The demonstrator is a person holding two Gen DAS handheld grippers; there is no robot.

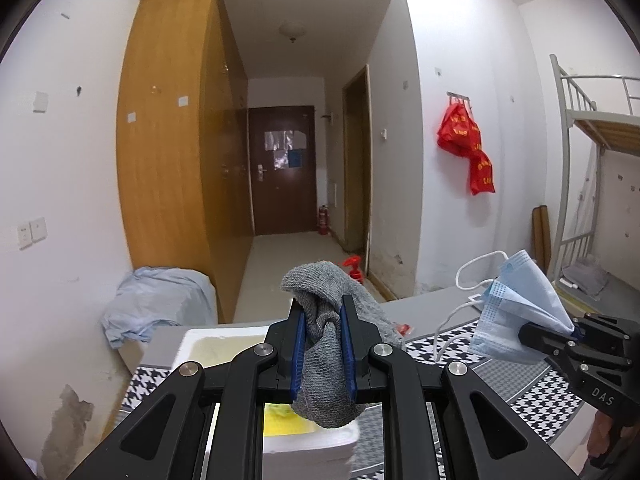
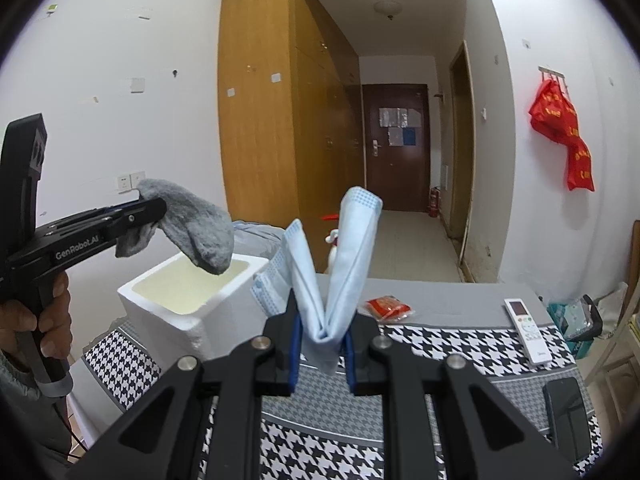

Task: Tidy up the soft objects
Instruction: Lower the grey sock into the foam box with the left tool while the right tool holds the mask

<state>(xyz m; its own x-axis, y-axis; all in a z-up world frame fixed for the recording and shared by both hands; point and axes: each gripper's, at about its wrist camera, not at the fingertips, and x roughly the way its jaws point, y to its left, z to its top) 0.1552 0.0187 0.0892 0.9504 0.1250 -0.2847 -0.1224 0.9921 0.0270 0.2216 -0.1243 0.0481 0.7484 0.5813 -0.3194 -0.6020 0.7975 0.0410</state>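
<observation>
Sock point(image 2: 192, 226) pinched in my left gripper point(image 1: 323, 354) hangs just above the open foam box point(image 2: 192, 280). My right gripper point(image 2: 322, 350), clamping the folded mask point(image 2: 340, 264), sits farther right over the table point(image 2: 440, 344), so the left is nearer.

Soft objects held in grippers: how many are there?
2. A grey sock is clamped in the left gripper; a blue face mask is clamped in the right gripper. None seems hidden.
</observation>
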